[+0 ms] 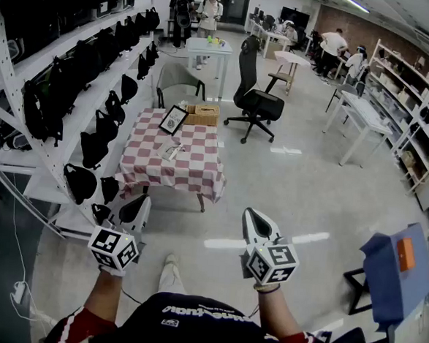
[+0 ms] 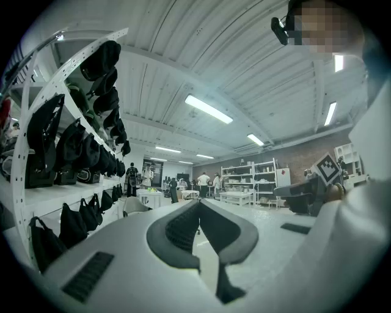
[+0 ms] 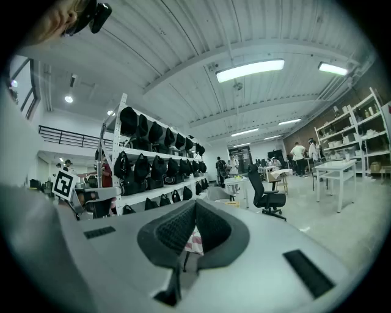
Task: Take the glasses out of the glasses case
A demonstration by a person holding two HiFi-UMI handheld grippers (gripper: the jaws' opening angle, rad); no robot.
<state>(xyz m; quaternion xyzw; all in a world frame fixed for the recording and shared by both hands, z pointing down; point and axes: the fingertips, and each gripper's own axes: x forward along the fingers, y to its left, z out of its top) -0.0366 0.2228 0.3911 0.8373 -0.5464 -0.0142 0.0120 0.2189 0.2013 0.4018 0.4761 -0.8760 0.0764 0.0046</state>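
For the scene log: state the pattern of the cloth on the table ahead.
Red-and-white checks on the tablecloth, clearest in the head view.

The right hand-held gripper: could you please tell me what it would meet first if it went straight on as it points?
Probably the checked-cloth table: its cloth shows straight ahead of the right hand-held gripper, with only bare floor before it. Depth is unclear, so it might pass above the tabletop.
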